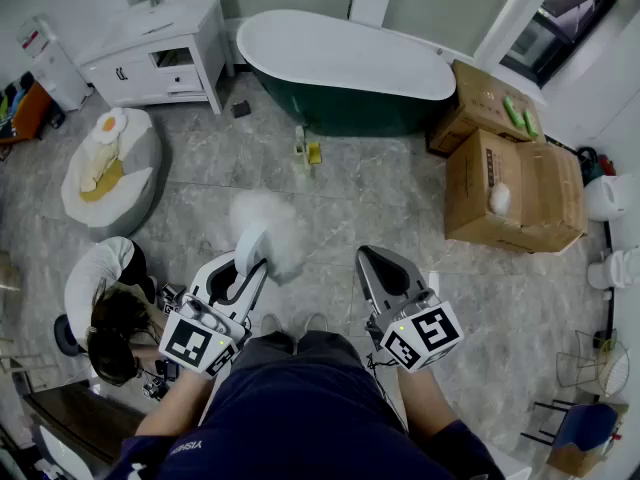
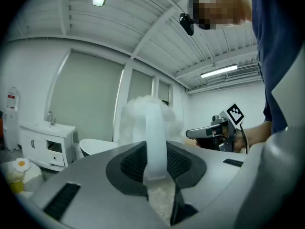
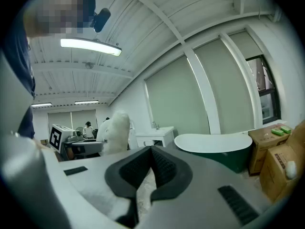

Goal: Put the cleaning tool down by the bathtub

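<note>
The cleaning tool is a fluffy white duster (image 1: 270, 230) on a flat white handle (image 2: 156, 142). My left gripper (image 1: 250, 258) is shut on that handle, and the fluffy head (image 2: 143, 114) stands up beyond the jaws. The duster hangs over the floor, well short of the bathtub (image 1: 345, 63), which is dark green outside and white inside, near the far wall. My right gripper (image 1: 385, 258) is level beside the left one, shut, with nothing between its pads (image 3: 162, 163). From the right gripper view the duster (image 3: 114, 132) shows at the left and the bathtub (image 3: 214, 144) ahead.
A white vanity cabinet (image 1: 160, 43) stands left of the tub. Two cardboard boxes (image 1: 515, 188) sit to its right. Small bottles (image 1: 305, 153) stand on the floor before the tub. An egg-patterned cushion (image 1: 110, 168) lies left, and a person (image 1: 110, 318) crouches at my lower left.
</note>
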`<state>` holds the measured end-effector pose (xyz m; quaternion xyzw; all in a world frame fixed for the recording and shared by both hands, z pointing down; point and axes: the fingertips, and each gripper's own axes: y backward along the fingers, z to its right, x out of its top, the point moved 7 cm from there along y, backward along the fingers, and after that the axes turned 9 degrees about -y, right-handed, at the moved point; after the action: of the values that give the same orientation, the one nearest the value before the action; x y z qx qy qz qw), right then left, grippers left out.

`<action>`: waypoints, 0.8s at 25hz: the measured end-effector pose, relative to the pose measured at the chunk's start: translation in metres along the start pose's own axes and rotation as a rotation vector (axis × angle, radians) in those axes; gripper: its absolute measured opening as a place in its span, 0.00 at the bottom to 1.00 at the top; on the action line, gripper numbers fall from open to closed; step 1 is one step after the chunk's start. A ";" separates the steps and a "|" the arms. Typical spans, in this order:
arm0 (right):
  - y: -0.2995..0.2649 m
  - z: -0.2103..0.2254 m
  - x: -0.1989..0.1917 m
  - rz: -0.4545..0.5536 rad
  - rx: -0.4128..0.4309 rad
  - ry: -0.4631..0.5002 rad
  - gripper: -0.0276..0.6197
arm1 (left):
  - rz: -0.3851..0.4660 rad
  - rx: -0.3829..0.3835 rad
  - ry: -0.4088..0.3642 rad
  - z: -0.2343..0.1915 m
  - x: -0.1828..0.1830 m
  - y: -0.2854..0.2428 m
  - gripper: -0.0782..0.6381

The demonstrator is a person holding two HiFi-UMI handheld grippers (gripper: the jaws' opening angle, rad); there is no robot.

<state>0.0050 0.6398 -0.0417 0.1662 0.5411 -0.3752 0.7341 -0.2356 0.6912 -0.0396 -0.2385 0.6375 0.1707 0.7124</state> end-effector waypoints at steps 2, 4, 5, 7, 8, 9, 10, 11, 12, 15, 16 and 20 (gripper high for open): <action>0.002 0.005 0.002 -0.001 0.002 0.002 0.05 | -0.004 -0.004 -0.003 0.004 0.001 -0.006 0.26; 0.003 0.009 0.003 -0.001 0.002 0.002 0.05 | -0.007 -0.007 -0.007 0.006 0.001 -0.010 0.26; 0.004 0.010 0.004 -0.001 0.000 0.002 0.05 | -0.008 -0.008 -0.007 0.006 0.001 -0.011 0.26; 0.004 0.012 0.004 0.000 -0.001 -0.001 0.05 | -0.011 -0.008 -0.007 0.006 0.001 -0.013 0.26; 0.003 0.014 0.003 -0.001 -0.002 -0.003 0.05 | -0.012 -0.007 -0.006 0.005 0.001 -0.014 0.26; 0.003 0.016 0.003 -0.002 -0.002 -0.004 0.05 | -0.014 -0.007 -0.006 0.005 0.000 -0.016 0.26; 0.003 0.019 0.003 -0.003 -0.003 -0.004 0.05 | -0.016 -0.007 -0.005 0.006 0.000 -0.019 0.26; 0.003 0.022 0.003 -0.005 -0.006 -0.003 0.05 | -0.019 -0.007 -0.005 0.007 0.000 -0.022 0.26; 0.003 0.026 0.002 -0.006 -0.012 -0.004 0.05 | -0.021 -0.007 -0.005 0.009 -0.001 -0.026 0.26; 0.007 0.039 0.001 -0.005 -0.028 -0.018 0.05 | -0.025 -0.002 -0.009 0.014 -0.002 -0.038 0.26; 0.010 0.043 0.001 -0.003 -0.031 -0.024 0.05 | -0.025 0.000 -0.011 0.016 -0.002 -0.042 0.26; 0.023 0.065 0.002 0.008 -0.044 -0.035 0.05 | -0.020 0.006 -0.017 0.025 -0.001 -0.060 0.26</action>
<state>0.0660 0.6121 -0.0237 0.1454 0.5356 -0.3632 0.7483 -0.1823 0.6559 -0.0300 -0.2412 0.6295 0.1634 0.7203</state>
